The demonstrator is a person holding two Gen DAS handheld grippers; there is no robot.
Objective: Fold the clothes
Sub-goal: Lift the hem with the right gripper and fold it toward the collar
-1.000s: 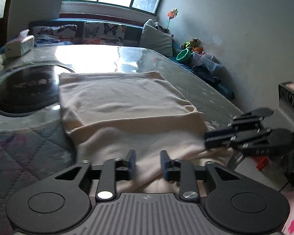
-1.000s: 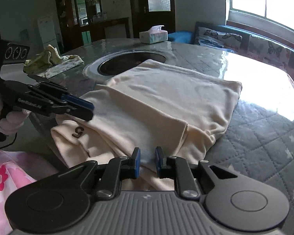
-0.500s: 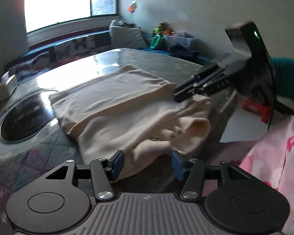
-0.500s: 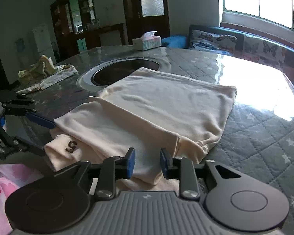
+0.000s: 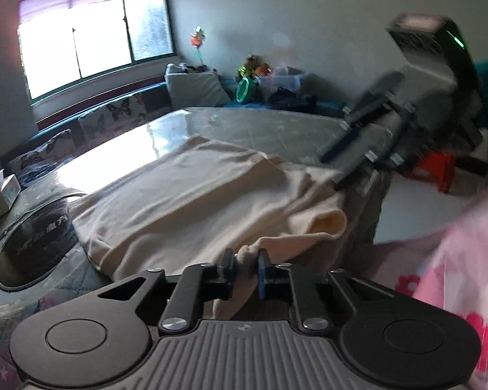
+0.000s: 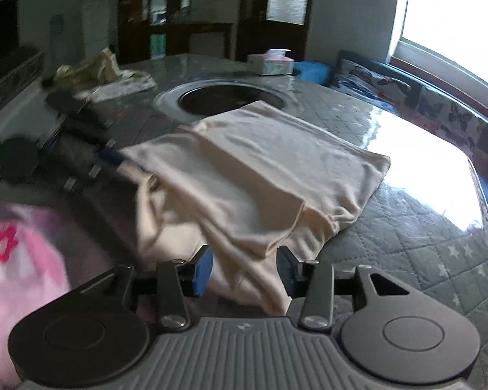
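Observation:
A cream garment (image 5: 211, 195) lies part-folded on the quilted table, its near end hanging over the table edge; it also shows in the right wrist view (image 6: 260, 169). My left gripper (image 5: 246, 268) is shut on a bunched corner of the cream garment at the near edge. It appears blurred in the right wrist view (image 6: 114, 157), at the garment's left corner. My right gripper (image 6: 244, 269) is open, its jaws on either side of the garment's hanging near edge. It appears blurred in the left wrist view (image 5: 338, 169), beside the garment's right corner.
A round dark inset (image 6: 231, 100) sits in the table beyond the garment. A tissue box (image 6: 270, 63) and crumpled cloths (image 6: 104, 71) lie at the far side. A cushioned bench (image 5: 114, 120) runs under the window. Pink clothing (image 5: 465, 260) is close by.
My left gripper has closed on the garment's near corner. My right gripper has opened wider and let go of the garment's edge. Both views have swung.

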